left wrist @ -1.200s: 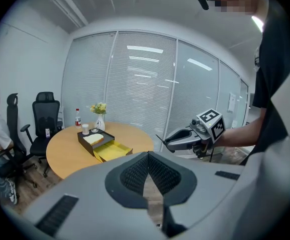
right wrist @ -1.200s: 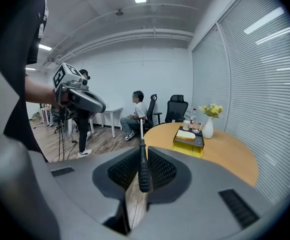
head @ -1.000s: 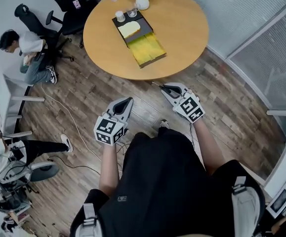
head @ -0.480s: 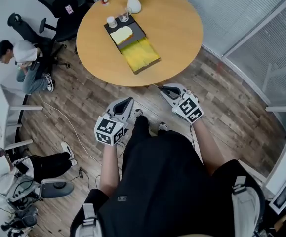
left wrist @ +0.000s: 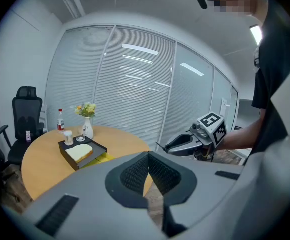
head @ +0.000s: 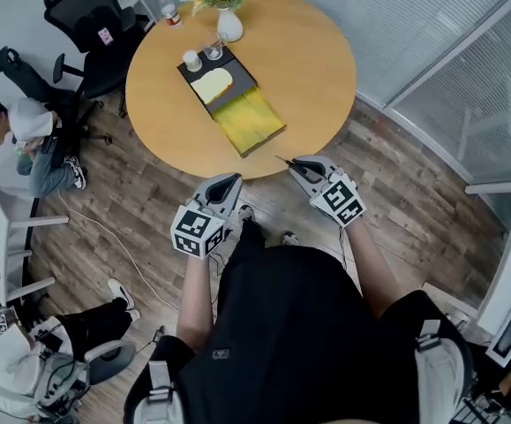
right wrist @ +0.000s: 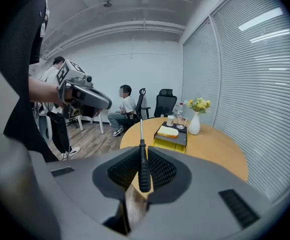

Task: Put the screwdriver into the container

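A screwdriver (right wrist: 143,168) with a black handle is clamped between the pads of my right gripper (right wrist: 142,153). Its thin shaft (head: 283,161) points towards the round wooden table (head: 308,51). The container (head: 229,95) lies on the table, a black tray holding a pale yellow slab, with a yellow section (head: 249,120) at its near end. It also shows in the left gripper view as the container (left wrist: 82,153). My right gripper (head: 305,168) hovers over the floor just short of the table's edge. My left gripper (head: 222,188) is beside it, shut and empty, and the left gripper (left wrist: 148,156) shows closed pads.
On the table's far side stand a vase of flowers (head: 229,23), a bottle (head: 167,9), a white cup (head: 191,60) and a glass (head: 214,51). Office chairs (head: 92,25) and a seated person (head: 34,140) are at the left. Glass partitions (head: 449,51) run along the right.
The table has drawn nearer in the head view. Both grippers have moved forward towards its edge, the right one still holding the screwdriver.
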{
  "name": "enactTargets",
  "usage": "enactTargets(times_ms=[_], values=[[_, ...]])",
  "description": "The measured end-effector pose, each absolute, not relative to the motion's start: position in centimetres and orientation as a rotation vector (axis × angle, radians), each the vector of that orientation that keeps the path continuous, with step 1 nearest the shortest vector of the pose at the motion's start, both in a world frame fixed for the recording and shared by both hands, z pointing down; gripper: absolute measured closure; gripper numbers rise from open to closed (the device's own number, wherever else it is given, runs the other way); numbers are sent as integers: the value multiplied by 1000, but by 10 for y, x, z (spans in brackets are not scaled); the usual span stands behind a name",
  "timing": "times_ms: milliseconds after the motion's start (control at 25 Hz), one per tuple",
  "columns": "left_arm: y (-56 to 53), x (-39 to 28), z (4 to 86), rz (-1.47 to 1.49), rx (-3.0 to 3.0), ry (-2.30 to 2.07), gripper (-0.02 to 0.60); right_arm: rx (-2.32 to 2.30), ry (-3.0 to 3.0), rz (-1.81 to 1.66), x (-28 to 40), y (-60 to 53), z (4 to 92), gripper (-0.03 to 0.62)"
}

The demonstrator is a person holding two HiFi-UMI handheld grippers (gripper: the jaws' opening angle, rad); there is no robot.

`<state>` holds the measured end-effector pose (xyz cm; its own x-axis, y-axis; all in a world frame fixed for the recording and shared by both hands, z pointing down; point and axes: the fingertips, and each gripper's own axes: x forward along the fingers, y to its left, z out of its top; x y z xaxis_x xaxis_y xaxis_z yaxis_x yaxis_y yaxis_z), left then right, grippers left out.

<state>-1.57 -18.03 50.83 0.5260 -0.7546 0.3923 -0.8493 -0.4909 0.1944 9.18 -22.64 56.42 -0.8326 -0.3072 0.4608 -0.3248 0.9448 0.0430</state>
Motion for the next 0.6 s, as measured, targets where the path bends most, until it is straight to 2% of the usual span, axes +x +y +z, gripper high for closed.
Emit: enactTargets(times_ms=[600], values=[[-232, -101, 520, 318, 2405, -1261, 577, 411, -2575, 25, 4, -259, 571, 549]])
